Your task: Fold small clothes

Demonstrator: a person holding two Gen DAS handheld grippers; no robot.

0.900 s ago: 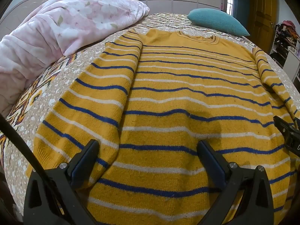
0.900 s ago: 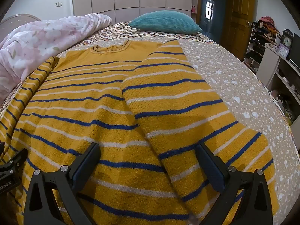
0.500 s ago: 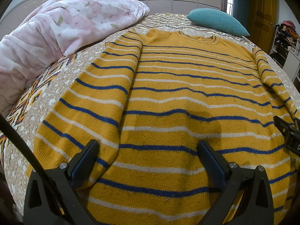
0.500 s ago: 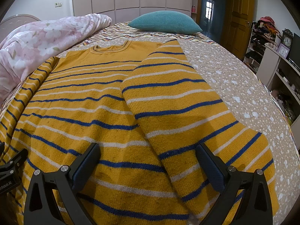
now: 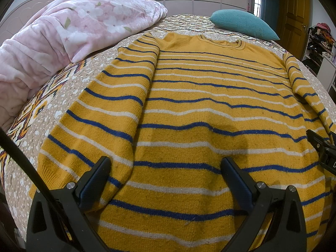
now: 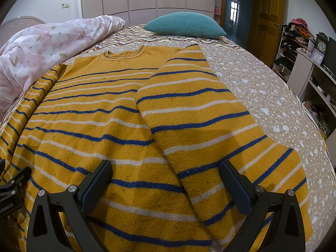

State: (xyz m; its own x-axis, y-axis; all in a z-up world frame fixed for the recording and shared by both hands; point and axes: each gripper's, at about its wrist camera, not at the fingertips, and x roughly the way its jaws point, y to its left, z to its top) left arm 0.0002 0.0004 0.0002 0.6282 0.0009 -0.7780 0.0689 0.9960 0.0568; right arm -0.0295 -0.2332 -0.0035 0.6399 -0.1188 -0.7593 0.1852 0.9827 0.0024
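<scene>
Yellow knit with blue and white stripes: the sweater [image 5: 199, 109] lies spread flat on the bed [image 6: 262, 88], collar toward the far end, hem at the near edge under both tools. Each sleeve is folded in along its side of the body; the one on the right side [image 6: 199, 126] lies on top of the front as a broad band running from the shoulder down to the hem. The left gripper [image 5: 166, 176] hangs tilted down over the lower hem with its jaws spread wide, nothing between them and nothing pinched. The right gripper [image 6: 166, 176] does the same over the hem on its side, jaws fully released, straddling the edge of the folded sleeve without touching it as far as I can see. A pink blanket [image 5: 63, 31] is heaped along the left of the bed, just beside the sweater, and a teal pillow [image 6: 184, 25] sits beyond the collar
</scene>
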